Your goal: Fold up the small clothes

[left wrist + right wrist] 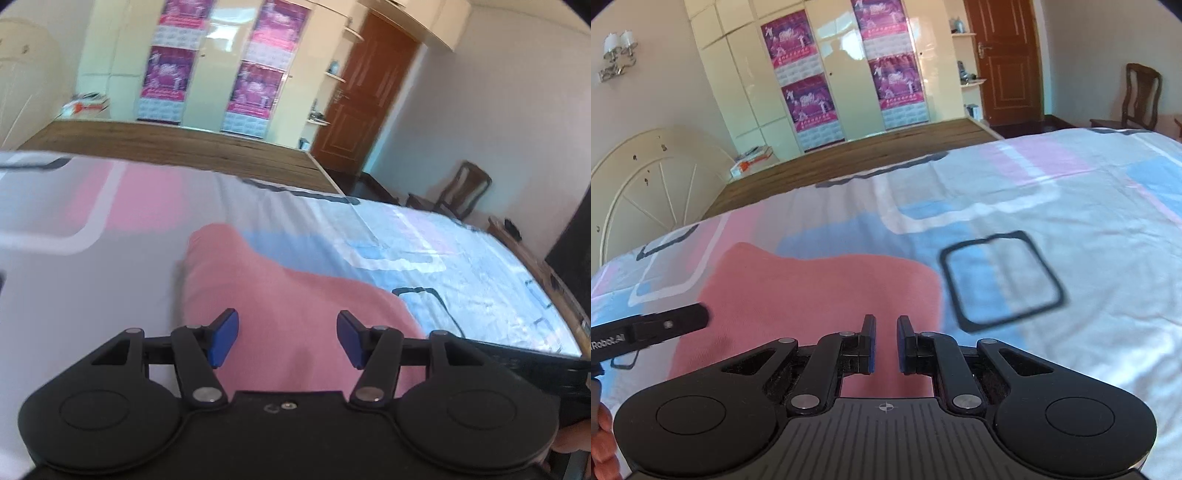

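A cream arched headboard with spoke-like ribs (646,184) is seen at the far left, behind the head end of the bed. The bed is covered by a smooth cotton bedsheet (1052,177) printed with pink, blue and white blocks and dark rounded-square outlines; fine creases are seen across it. A small salmon-pink garment of soft, matte knit fabric (812,291) is laid flat on the sheet, near the edge closest to the cameras, with one rounded lobe reaching toward the headboard side. Its outline is softly curved, and part of it is hidden under both grippers.

The left gripper (287,338), black with blue pads, is held tilted downward above the garment; its jaws are set apart at a medium width, and nothing is seen between the pads. Whether the pads touch the cloth cannot be told. In the right wrist view its black body is seen entering from the left edge over the garment's left part. The right gripper (885,345) is likewise pointed down over the garment's near portion, its jaws drawn almost together with only a thin slit left, and no cloth is visibly pinched.

Beyond the bed's far edge, a wood-grain platform (849,155), glossy cream wardrobe doors with magenta posters (809,99), a brown panelled door (1008,62) and a dark wooden chair (1137,99) are seen, well apart from the garment.
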`<action>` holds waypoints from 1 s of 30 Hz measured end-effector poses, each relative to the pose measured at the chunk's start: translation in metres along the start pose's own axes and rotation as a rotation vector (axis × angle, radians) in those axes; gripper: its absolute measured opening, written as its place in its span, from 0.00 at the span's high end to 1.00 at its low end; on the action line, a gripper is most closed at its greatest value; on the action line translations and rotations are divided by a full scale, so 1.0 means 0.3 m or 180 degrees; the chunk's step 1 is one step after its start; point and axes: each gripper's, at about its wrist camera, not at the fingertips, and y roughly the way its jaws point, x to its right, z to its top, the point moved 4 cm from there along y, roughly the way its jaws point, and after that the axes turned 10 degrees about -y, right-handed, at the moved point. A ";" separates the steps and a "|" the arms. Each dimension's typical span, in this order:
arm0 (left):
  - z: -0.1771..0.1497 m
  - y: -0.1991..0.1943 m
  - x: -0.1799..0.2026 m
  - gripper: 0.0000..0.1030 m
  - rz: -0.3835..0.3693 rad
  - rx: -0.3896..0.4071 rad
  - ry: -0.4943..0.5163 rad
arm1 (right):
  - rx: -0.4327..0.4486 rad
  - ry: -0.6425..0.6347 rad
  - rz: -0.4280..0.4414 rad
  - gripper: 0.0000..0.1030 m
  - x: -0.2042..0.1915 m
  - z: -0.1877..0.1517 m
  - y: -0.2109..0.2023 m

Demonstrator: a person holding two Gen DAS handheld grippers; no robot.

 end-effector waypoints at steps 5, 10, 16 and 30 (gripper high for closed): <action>0.003 0.130 -0.062 0.46 0.0267 -0.0060 -0.0036 | -0.0056 -0.0184 -0.0185 0.89 -0.013 0.021 0.149; -0.006 0.120 -0.072 0.46 0.0281 -0.0012 0.0008 | -0.0138 -0.0283 -0.0229 0.88 0.030 -0.022 0.258; 0.065 0.144 -0.037 0.24 0.0330 0.0141 0.0029 | 0.0081 -0.0362 -0.0216 0.75 0.015 0.046 0.205; 0.047 0.157 -0.081 0.23 0.0632 -0.0030 0.0078 | -0.0058 -0.0258 -0.0177 0.66 0.020 0.046 0.227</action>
